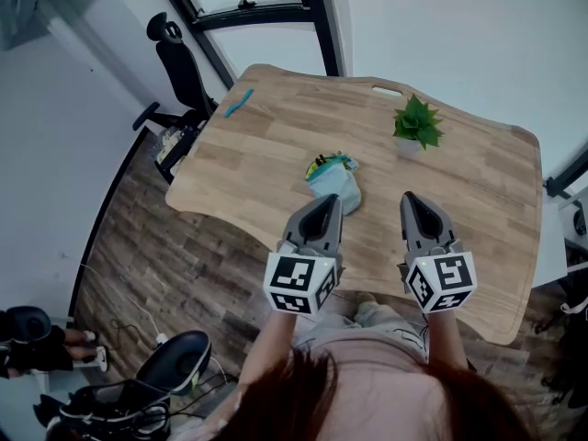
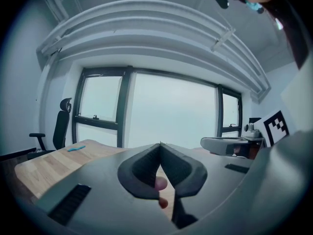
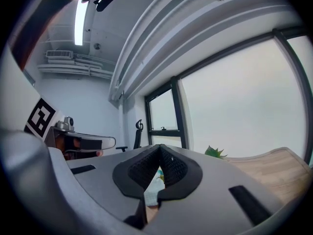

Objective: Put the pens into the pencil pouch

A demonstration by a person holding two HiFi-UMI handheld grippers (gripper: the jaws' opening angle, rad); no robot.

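Observation:
A light blue pencil pouch [image 1: 335, 182] lies near the middle of the wooden table [image 1: 276, 154], with several pens sticking out of its open top. A single blue pen [image 1: 239, 102] [image 2: 76, 148] lies apart at the table's far left corner. My left gripper [image 1: 331, 198] [image 2: 160, 145] hovers above the table just in front of the pouch, jaws shut and holding nothing. To its right my right gripper [image 1: 410, 197] [image 3: 159, 147] is held level with it, also shut and empty. In the right gripper view a patch of the pouch [image 3: 151, 196] shows below the closed jaws.
A small potted plant [image 1: 417, 125] [image 3: 215, 152] stands at the back right of the table. A black office chair [image 1: 179, 62] sits beyond the far left corner, by the windows. Bags and cables [image 1: 138, 384] lie on the floor to my left.

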